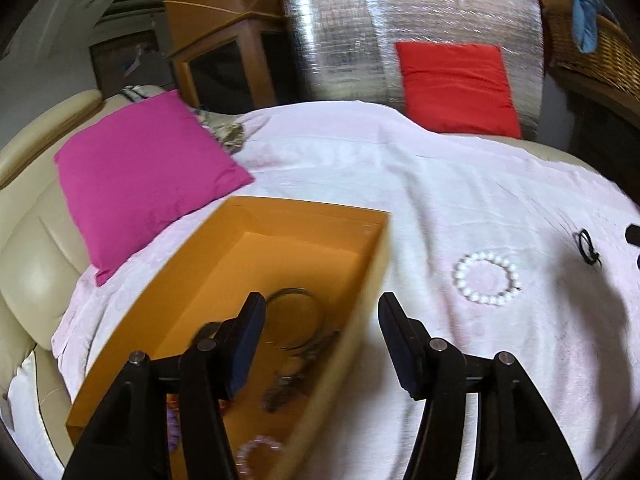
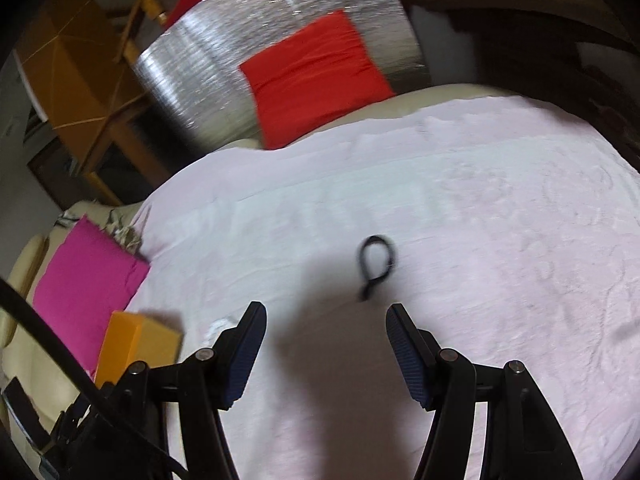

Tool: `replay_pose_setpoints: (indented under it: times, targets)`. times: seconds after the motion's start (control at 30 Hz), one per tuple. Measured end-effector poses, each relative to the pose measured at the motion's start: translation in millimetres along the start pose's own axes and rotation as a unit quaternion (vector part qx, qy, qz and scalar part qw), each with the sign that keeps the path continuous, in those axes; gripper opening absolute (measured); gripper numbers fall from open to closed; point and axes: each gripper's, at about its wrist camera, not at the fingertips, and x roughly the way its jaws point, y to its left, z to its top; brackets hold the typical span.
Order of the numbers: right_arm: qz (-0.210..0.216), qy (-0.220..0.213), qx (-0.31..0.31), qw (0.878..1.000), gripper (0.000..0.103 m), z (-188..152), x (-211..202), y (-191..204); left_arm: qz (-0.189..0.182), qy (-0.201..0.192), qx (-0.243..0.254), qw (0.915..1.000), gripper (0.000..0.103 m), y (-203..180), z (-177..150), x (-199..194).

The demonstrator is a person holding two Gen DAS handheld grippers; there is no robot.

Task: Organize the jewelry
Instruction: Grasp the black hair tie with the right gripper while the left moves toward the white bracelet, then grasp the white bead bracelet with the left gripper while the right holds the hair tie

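An open orange box (image 1: 372,264) lies on the pale pink cloth (image 1: 460,184) and holds a thin metal necklace (image 1: 296,320), a pink bead bracelet (image 1: 256,450) and other small pieces. My left gripper (image 1: 320,312) is open and empty, its left finger over the box and its right finger over the cloth. A white pearl bracelet (image 1: 486,278) lies on the cloth to the right of the box. A black loop band (image 2: 376,260) lies just ahead of my open, empty right gripper (image 2: 324,318); it also shows in the left wrist view (image 1: 586,246).
A magenta cushion (image 1: 144,176) lies left of the box on a cream sofa (image 1: 28,280). A red cushion (image 1: 456,84) leans on a silver foil panel (image 1: 340,40) behind. A wicker basket (image 1: 592,44) stands at the far right. The box's corner (image 2: 136,344) shows in the right wrist view.
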Motion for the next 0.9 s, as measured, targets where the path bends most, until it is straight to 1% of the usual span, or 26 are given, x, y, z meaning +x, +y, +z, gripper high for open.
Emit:
replay_pose_setpoints:
  times: [0.1,0.23,0.27,0.3,0.33,0.37,0.57,0.67,0.77,0.83,0.87,0.9]
  targets:
    - [-0.017,-0.003,0.011,1.0,0.066,9.4,5.4,-23.6,-0.009,0.005,0.015,0.9998,0.06,-18.6,0.5,2.3]
    - [-0.019,0.009,0.02,1.0,0.066,16.9,18.8,-42.3,-0.024,0.016,0.039,0.9988,0.061,-41.1,-1.0,7.4]
    - [-0.018,0.012,0.022,1.0,0.065,18.1,23.0,-45.0,-0.027,0.02,0.044,0.9985,0.062,-45.7,-1.6,8.4]
    - [-0.014,0.016,0.024,0.999,0.061,20.1,29.3,-47.3,-0.033,0.024,0.049,0.9979,0.062,-51.1,-1.9,10.3]
    - [-0.012,0.02,0.024,0.999,0.055,20.7,34.0,-47.4,-0.042,0.029,0.054,0.9973,0.062,-56.3,-2.2,12.3]
    - [-0.011,0.025,0.023,0.999,0.053,22.1,39.2,-47.0,-0.05,0.034,0.056,0.9966,0.062,-60.3,-2.1,14.6]
    - [-0.016,0.039,-0.003,0.999,0.053,23.9,66.9,-28.0,-0.113,0.056,0.055,0.9904,0.062,-78.0,-1.9,27.5]
    - [-0.038,0.047,-0.024,0.998,0.053,20.1,84.8,-17.1,-0.141,0.064,0.051,0.9867,0.062,-81.6,-0.9,34.7]
    - [-0.072,0.033,-0.068,0.995,0.051,16.2,88.9,-5.3,-0.168,0.063,0.049,0.9826,0.062,-83.1,0.7,41.2]
    - [-0.095,0.029,-0.091,0.991,0.035,14.2,91.9,-1.1,-0.181,0.065,0.045,0.9803,0.062,-85.1,1.2,44.9]
    - [-0.104,0.027,-0.101,0.989,0.031,12.8,92.9,-0.4,-0.189,0.067,0.042,0.9787,0.062,-87.1,0.9,46.5]
    - [-0.108,0.023,-0.108,0.988,0.025,11.5,92.8,-0.2,-0.2,0.07,0.038,0.9766,0.062,-89.3,1.0,48.5]
